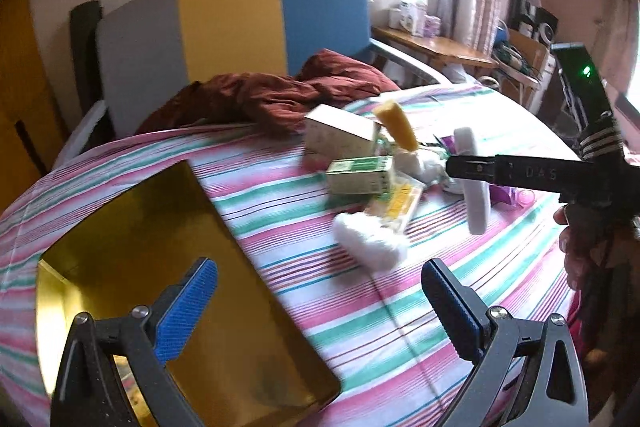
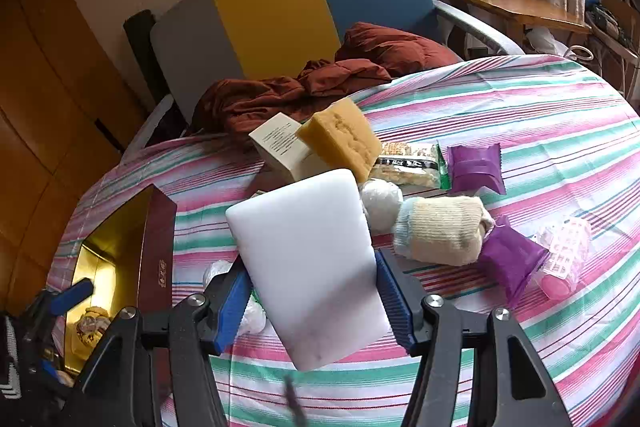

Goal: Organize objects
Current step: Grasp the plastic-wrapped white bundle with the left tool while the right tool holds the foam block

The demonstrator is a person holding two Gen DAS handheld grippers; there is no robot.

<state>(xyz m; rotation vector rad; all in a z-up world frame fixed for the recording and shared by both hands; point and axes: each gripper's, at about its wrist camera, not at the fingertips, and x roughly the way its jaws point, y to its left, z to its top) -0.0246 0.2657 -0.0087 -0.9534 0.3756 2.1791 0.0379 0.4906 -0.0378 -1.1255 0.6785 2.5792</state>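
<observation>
Right gripper [image 2: 312, 301] clamps a white sponge [image 2: 308, 263] at frame centre, lifted above the pile; left gripper [image 1: 320, 301] gapes empty over the gold box [image 1: 168, 267], lower left; next, probably carry sponge to box

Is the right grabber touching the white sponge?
Touching. In the right wrist view, the right gripper has both blue pads pressed against the sides of the white sponge.

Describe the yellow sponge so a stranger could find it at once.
On the striped tablecloth, look at the pile in front of the red blanket. The sponge leans on a cream box, behind the white block in the right gripper. It alone is mustard-yellow and porous.
</observation>
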